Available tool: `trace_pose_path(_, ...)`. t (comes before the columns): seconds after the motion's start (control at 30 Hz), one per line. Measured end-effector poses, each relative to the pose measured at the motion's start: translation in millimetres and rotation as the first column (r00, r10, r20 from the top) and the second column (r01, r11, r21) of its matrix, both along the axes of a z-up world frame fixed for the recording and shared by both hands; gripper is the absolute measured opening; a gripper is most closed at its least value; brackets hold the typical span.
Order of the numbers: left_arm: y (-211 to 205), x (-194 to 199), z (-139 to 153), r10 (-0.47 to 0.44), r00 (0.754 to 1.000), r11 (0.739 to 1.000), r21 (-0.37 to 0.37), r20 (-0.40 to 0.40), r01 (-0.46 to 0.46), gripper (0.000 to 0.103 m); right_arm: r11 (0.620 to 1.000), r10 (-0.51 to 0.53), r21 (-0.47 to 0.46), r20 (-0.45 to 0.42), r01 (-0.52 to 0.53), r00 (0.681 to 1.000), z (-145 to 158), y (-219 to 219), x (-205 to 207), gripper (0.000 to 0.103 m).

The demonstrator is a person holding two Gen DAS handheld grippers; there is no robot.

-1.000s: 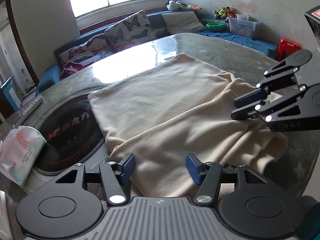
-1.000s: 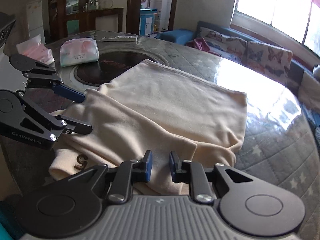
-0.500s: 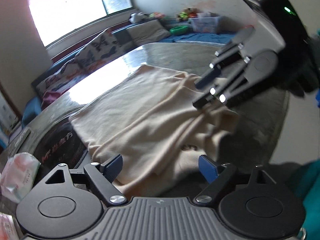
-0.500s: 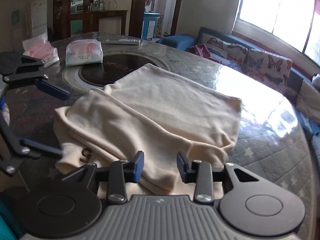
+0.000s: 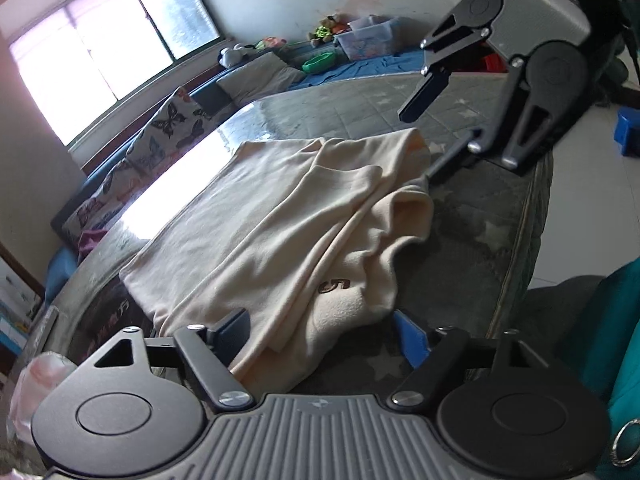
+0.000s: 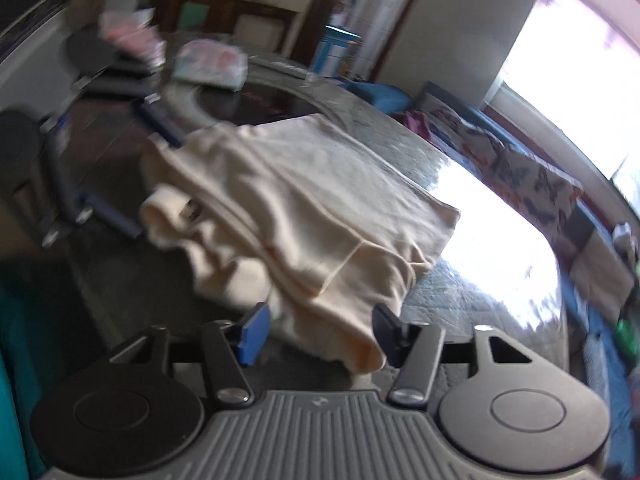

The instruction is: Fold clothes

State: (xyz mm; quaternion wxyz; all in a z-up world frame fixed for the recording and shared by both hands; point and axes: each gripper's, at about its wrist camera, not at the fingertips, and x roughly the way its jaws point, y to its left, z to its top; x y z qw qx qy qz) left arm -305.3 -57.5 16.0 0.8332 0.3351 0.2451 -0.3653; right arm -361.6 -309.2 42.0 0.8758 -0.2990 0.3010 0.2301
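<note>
Cream garment [image 5: 280,216] lies partly folded on the round glass-topped table [image 5: 472,248], spread flat toward the window side and bunched in loose layers toward the table's near rim. A dark mark reading "5" [image 5: 335,286] shows on the rumpled lower layer, close to that rim. The garment's far edge runs straight across the table; its near edges are uneven, with 1 rounded fold standing up off the table.

The left gripper [image 5: 322,330] sits at the table's near rim with its jaws spread wide, gripping nothing; the garment's near corner lies between the 2 blue-padded fingers without being pinched. The right gripper [image 6: 318,330] is likewise wide open and holds nothing, a hanging fold of the cloth lying between its fingers. In the left wrist view the right gripper [image 5: 436,128] hovers beside the garment's far corner, apart from the cloth.

Bare table surrounds the garment on the rim side and toward the sofa, a strip of glass there glaring with window light. On the table beyond the garment, a dark round inset [image 6: 260,100] takes up the centre, and a soft tissue pack [image 6: 212,64] rests on its far edge, well apart from the cloth. Past the table stands a sofa with butterfly-print cushions [image 5: 168,128]. The right wrist view is motion-blurred, so finer detail there cannot be told.
</note>
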Motion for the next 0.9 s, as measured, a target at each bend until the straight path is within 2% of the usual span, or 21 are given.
trace_pose_path(0.03, -1, 1, -1, -0.008, 1.0, 1.0, -0.002, 0.0, 0.008, 0.067, 1.0, 0.022, -0.022, 0.009, -0.022, 1.0, -2, 1, -5, 0.062)
trace_pose_path(0.1, -3, 5, -2, -0.012, 1.0, 1.0, -0.015, -0.013, 0.012, 0.043, 0.997, 0.064, -0.051, 0.026, -0.062, 0.998, -6, 6, -11, 0.064)
trace_pose_path(0.13, -3, 7, -1, -0.013, 1.0, 1.0, -0.027, -0.025, 0.012, 0.036, 0.995, 0.079, -0.06, 0.035, -0.077, 0.996, -8, 9, -13, 0.066)
trace_pose_path(0.17, -2, 10, 2, -0.008, 0.999, 0.999, -0.047, -0.036, 0.006, 0.024, 0.994, 0.094, -0.069, 0.045, -0.091, 0.995, -10, 12, -13, 0.066)
trace_pose_path(0.2, -2, 13, 4, -0.002, 0.999, 0.998, -0.067, -0.047, -0.001, 0.018, 0.992, 0.106, -0.074, 0.057, -0.101, 0.993, -11, 15, -14, 0.066)
trace_pose_path(0.3, 4, 26, 17, 0.033, 0.997, 0.989, -0.142, -0.072, -0.043, 0.01, 0.991, 0.116, -0.072, 0.083, -0.11, 0.99, -13, 20, -10, 0.066)
trace_pose_path(0.4, 11, 44, 30, 0.072, 0.991, 0.971, -0.221, -0.113, -0.096, 0.01, 0.993, 0.113, -0.042, 0.102, -0.109, 0.988, -15, 22, 3, 0.065)
trace_pose_path(0.5, 16, 58, 38, 0.084, 0.985, 0.955, -0.272, -0.15, -0.122, 0.01, 0.994, 0.11, -0.016, 0.107, -0.109, 0.988, -18, 26, 17, 0.058)
trace_pose_path(0.63, 17, 65, 36, 0.074, 0.982, 0.953, -0.279, -0.172, -0.121, 0.01, 0.994, 0.093, 0.054, 0.046, -0.096, 0.995, -18, 27, 41, 0.027)
trace_pose_path(0.67, 18, 65, 35, 0.071, 0.982, 0.954, -0.275, -0.175, -0.118, 0.014, 0.993, 0.09, 0.077, 0.019, -0.091, 0.996, -17, 26, 47, 0.018)
trace_pose_path(0.73, 21, 60, 32, 0.067, 0.984, 0.959, -0.263, -0.168, -0.11, 0.017, 0.99, 0.078, 0.122, -0.026, -0.074, 0.997, -13, 23, 56, 0.016)
trace_pose_path(0.8, 26, 50, 27, 0.069, 0.988, 0.964, -0.245, -0.141, -0.102, 0.043, 0.987, 0.069, 0.148, -0.051, -0.061, 0.996, -9, 21, 61, 0.015)
trace_pose_path(0.9, 29, 35, 20, 0.057, 0.994, 0.976, -0.206, -0.088, -0.074, 0.057, 0.98, 0.049, 0.199, -0.087, -0.031, 0.995, -1, 16, 70, 0.014)
